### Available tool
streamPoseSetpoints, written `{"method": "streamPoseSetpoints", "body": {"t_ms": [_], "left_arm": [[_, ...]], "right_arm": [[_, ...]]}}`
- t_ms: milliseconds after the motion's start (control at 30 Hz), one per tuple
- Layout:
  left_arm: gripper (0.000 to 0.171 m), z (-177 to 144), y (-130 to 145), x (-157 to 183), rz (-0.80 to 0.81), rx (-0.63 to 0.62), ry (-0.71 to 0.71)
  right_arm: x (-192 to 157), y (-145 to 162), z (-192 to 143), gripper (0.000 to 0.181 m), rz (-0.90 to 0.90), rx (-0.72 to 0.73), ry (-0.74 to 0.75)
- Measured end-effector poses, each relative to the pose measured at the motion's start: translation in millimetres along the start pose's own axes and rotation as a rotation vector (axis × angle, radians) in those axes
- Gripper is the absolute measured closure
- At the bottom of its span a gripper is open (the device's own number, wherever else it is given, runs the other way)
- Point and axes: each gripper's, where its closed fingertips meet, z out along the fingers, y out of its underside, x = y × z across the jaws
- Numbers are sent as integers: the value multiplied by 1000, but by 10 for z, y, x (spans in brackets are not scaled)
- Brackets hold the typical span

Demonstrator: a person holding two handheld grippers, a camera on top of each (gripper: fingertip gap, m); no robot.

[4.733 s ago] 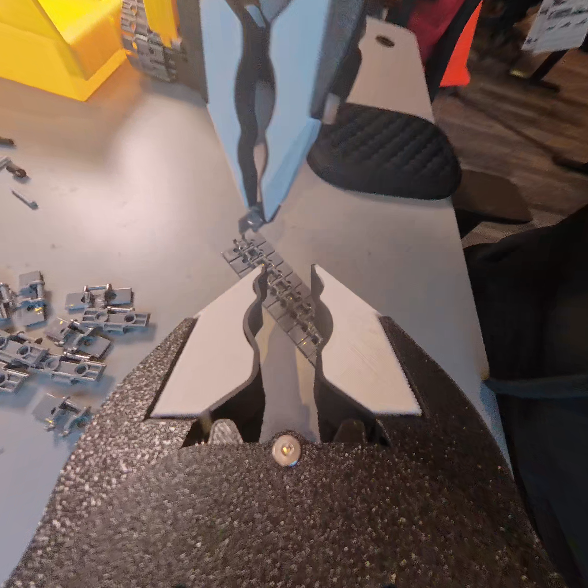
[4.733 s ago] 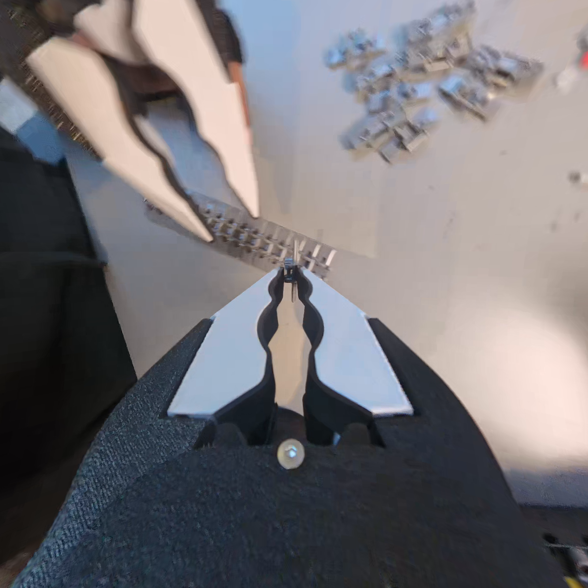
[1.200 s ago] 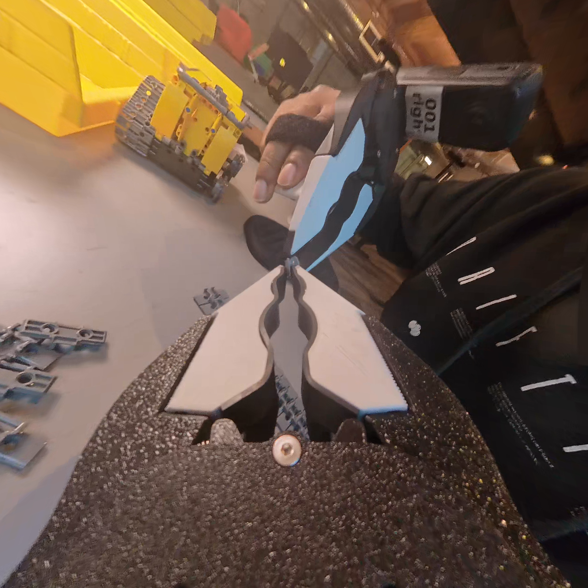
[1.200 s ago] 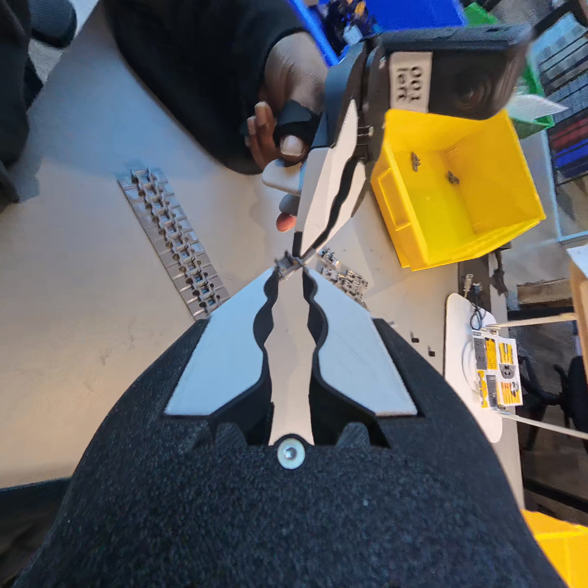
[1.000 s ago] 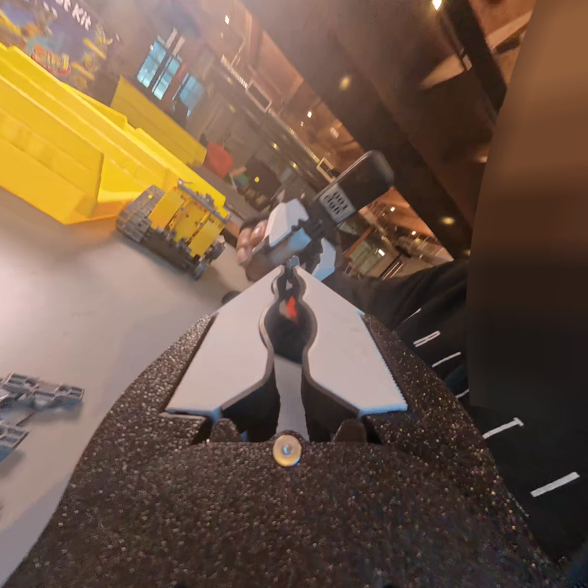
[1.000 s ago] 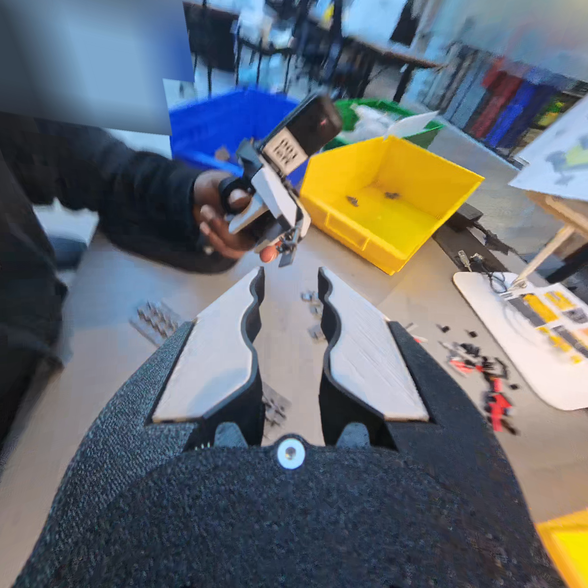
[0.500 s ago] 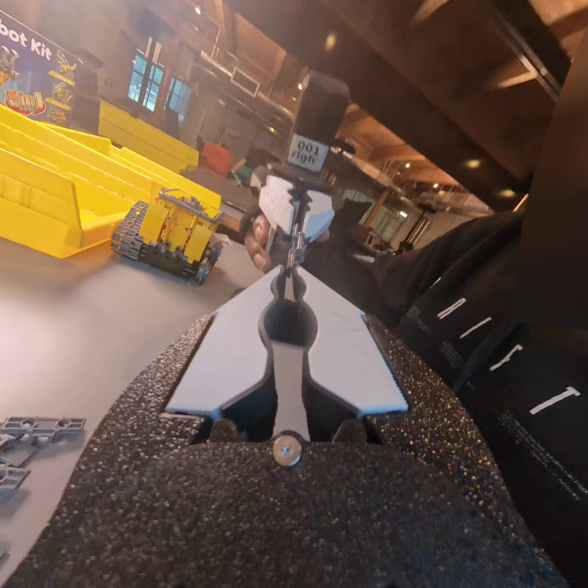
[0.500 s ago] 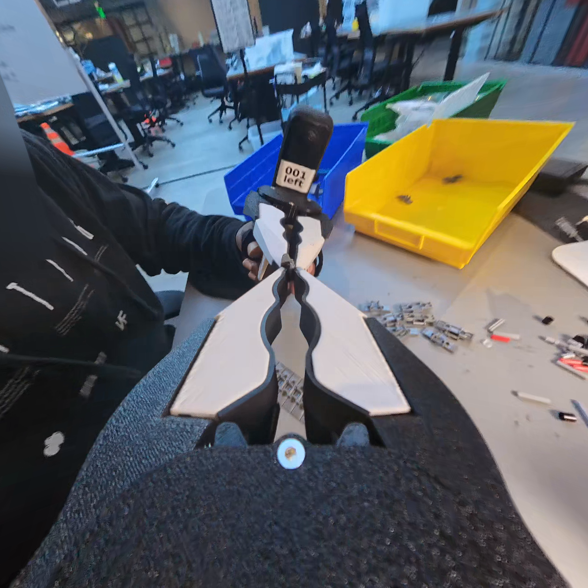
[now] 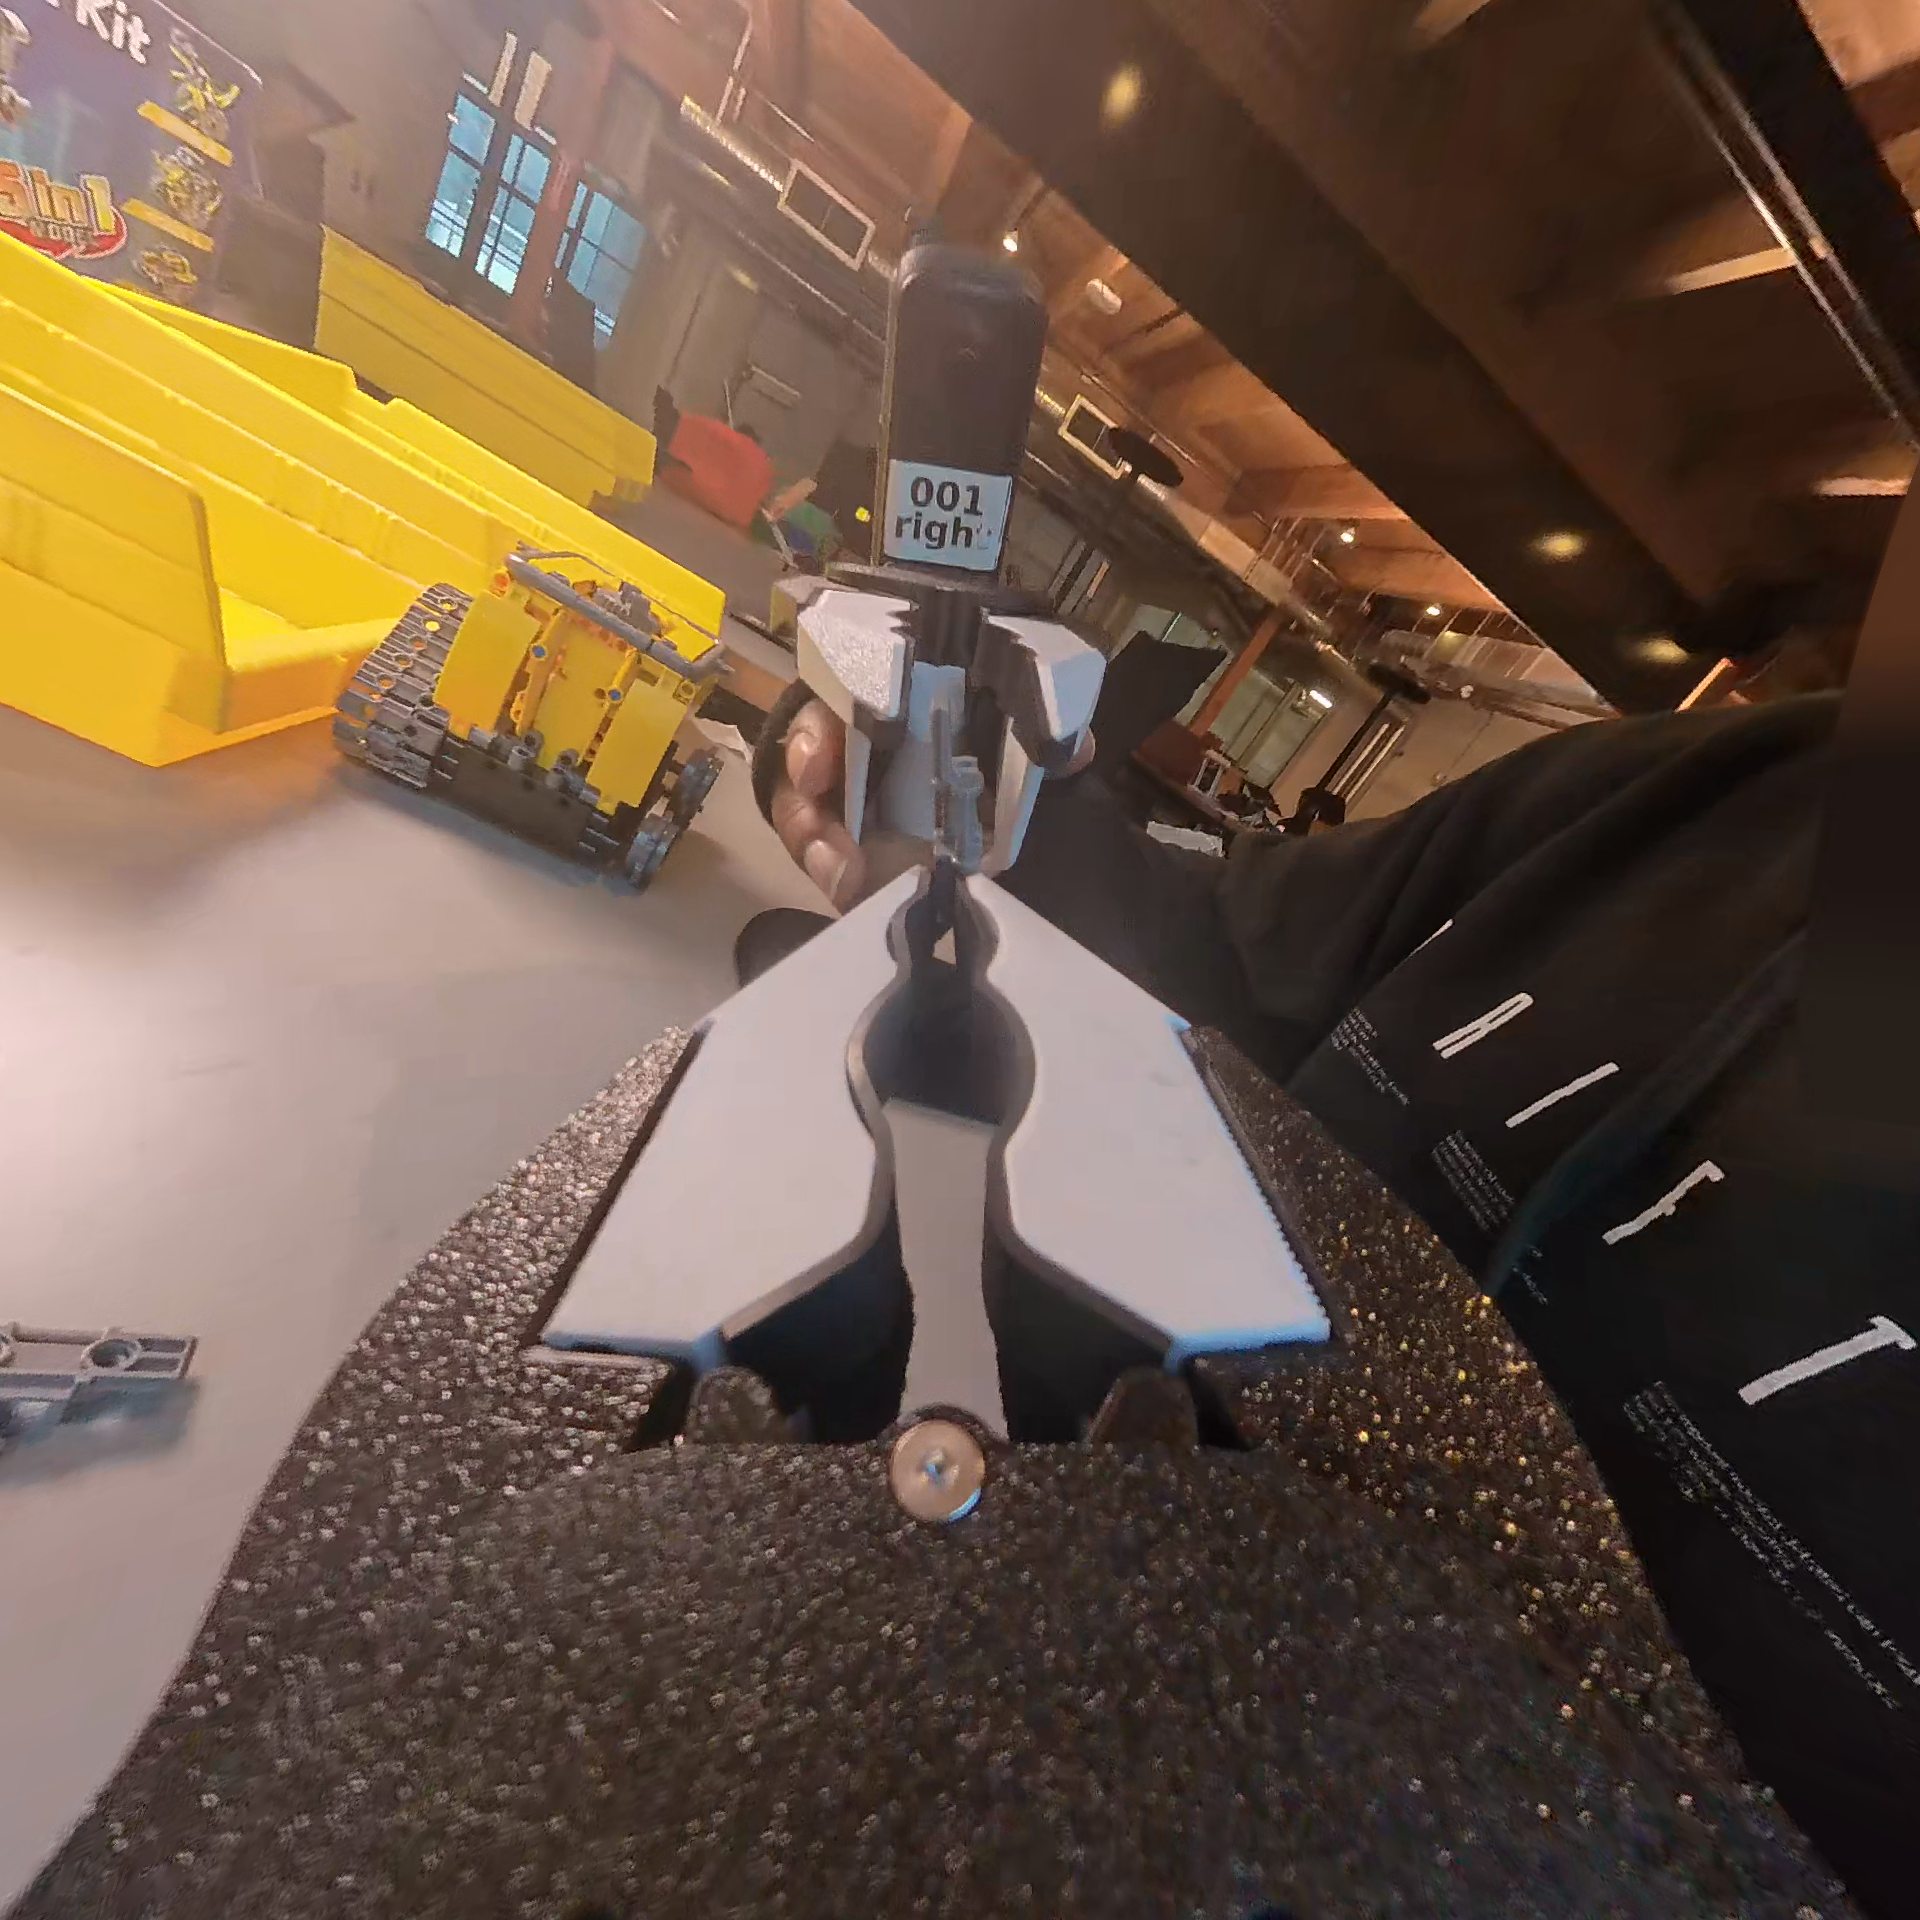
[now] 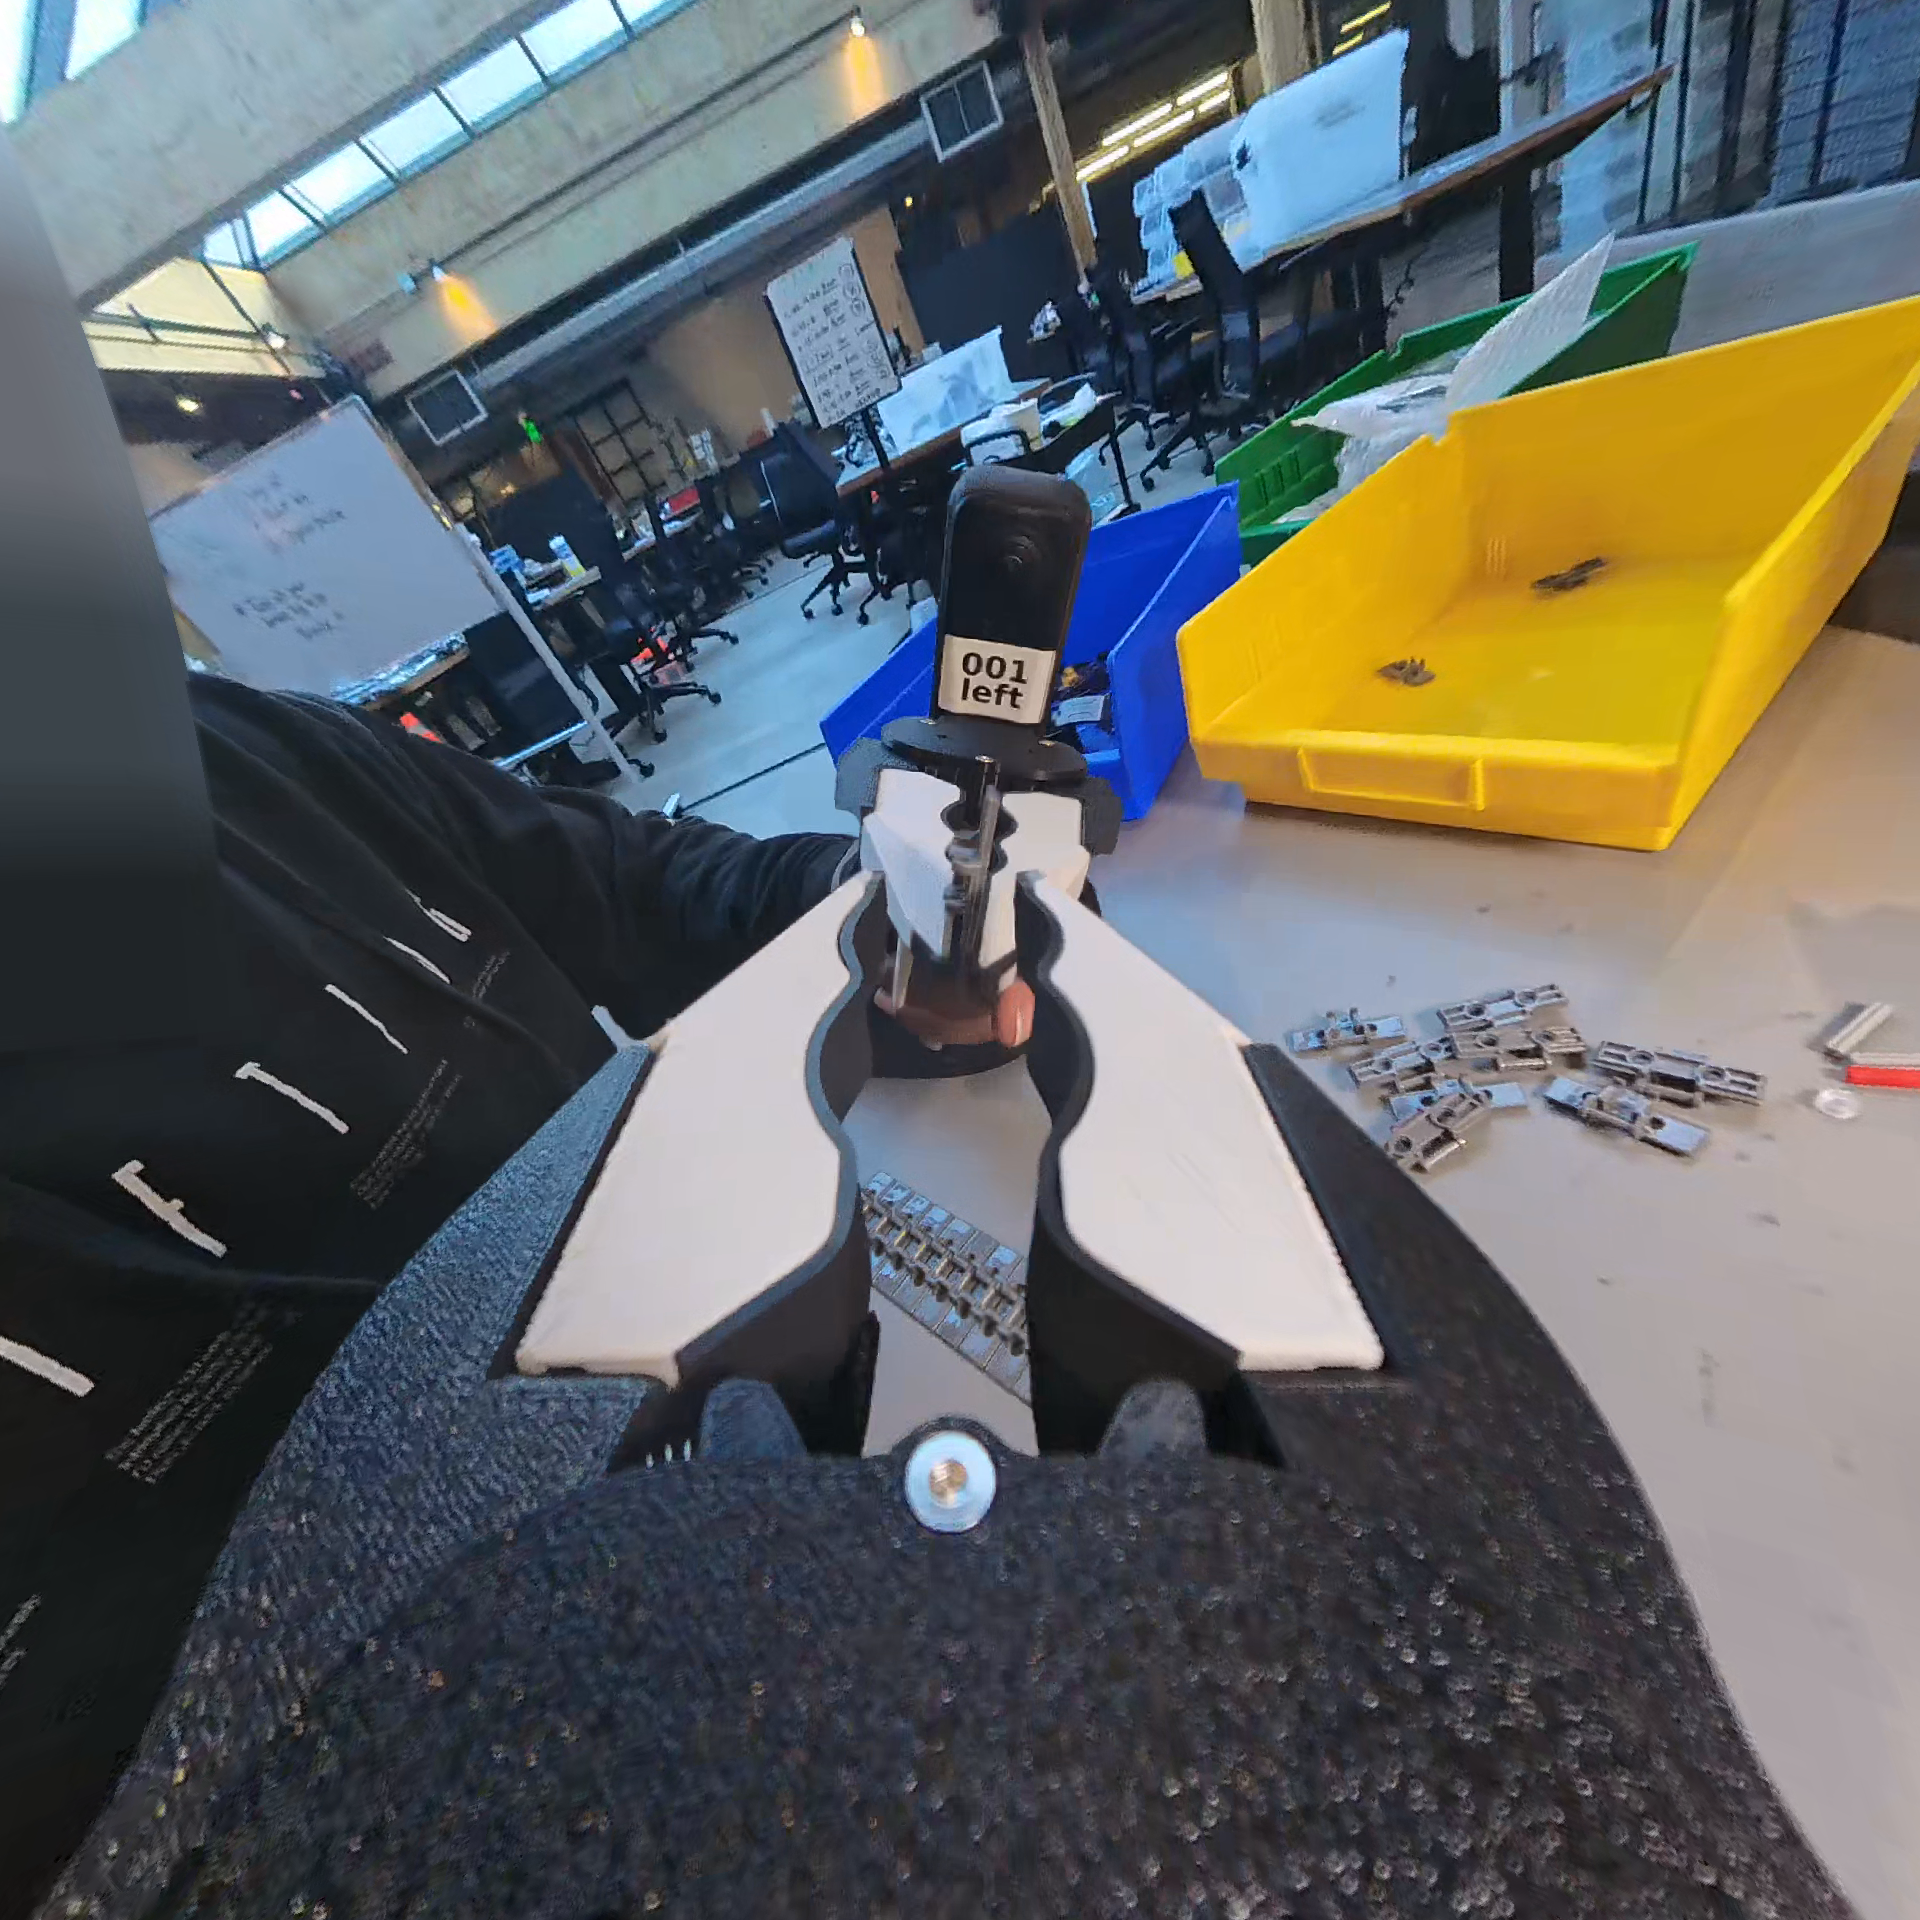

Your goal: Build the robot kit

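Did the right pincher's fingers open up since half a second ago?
Yes. The right gripper now has its fingertips spread either side of the left gripper; half a second ago they were pinched together.

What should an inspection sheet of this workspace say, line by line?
Surface: grey table, with a few faint marks.
Job's things: small grey piece; loose grey track links; joined track strip.
Clutter: yellow tracked model; yellow bin holding a few small parts; small red and grey pieces.
Grippers: left gripper shut on the small grey piece; right gripper open, facing it closely.
Cables: nothing seen.
Surroundings: blue bin, green bin, whiteboard, office chairs, a person's black sleeve.
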Motion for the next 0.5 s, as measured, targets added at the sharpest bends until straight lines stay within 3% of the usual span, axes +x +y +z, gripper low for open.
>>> {"method": "streamPoseSetpoints", "body": {"t_ms": [133,500], "left_arm": [[171,16,-1,32,-4,9,20],[170,35,37,-15,0,-13,-15]], "right_arm": [[-17,59,90,156,-8,-17,-3],[22,122,148,174,-21,-111,12]]}}
